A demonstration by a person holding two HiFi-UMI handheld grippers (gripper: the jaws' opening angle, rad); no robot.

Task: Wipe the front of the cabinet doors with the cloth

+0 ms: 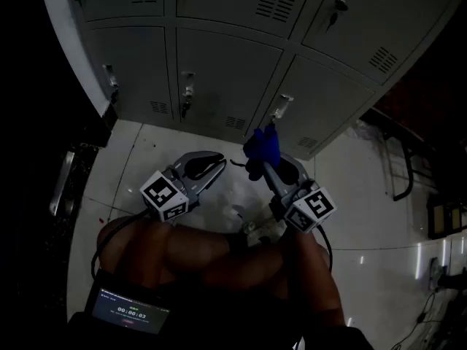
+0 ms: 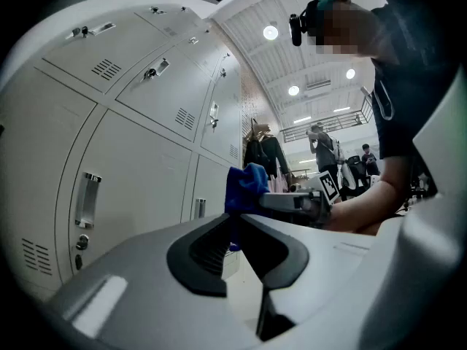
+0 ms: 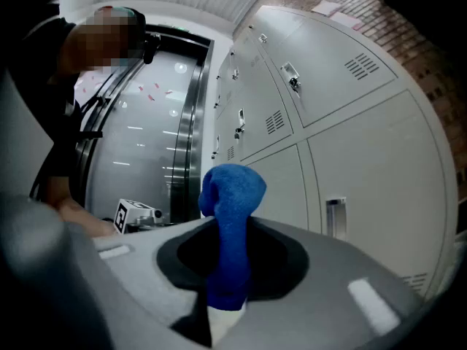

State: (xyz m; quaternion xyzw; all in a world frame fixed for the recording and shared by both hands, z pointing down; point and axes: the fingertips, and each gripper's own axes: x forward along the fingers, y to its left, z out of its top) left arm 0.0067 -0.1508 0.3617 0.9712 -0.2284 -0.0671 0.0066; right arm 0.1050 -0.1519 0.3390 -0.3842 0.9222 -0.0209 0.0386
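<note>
- The cabinet doors [image 1: 219, 71] were grey metal locker fronts in two rows, each with a vent and a latch, and they filled the upper part of the head view
- The white tiled floor [image 1: 365, 195] lay below the doors, and the person stood close in front of the lower row
- The right gripper [image 1: 276, 168] was clamped on the cloth and pointed towards the lower row of doors
- The left gripper [image 1: 217, 160] was held beside the right one, its jaws together with nothing between them, and it took no part in the hold
- The cloth [image 3: 230, 195] was blue and bunched, with a wad standing out past the jaw tips; it was near the lower right door, but no view showed it touching
- The door handle [image 1: 281, 108] stood just above the cloth in the head view
- Judged step: approach, with wiping not yet begun
- Next move, as judged: bring the wad flat against the door face, keep light pressure, sweep across the panel and steer round the handle and latch so the cloth does not snag
</note>
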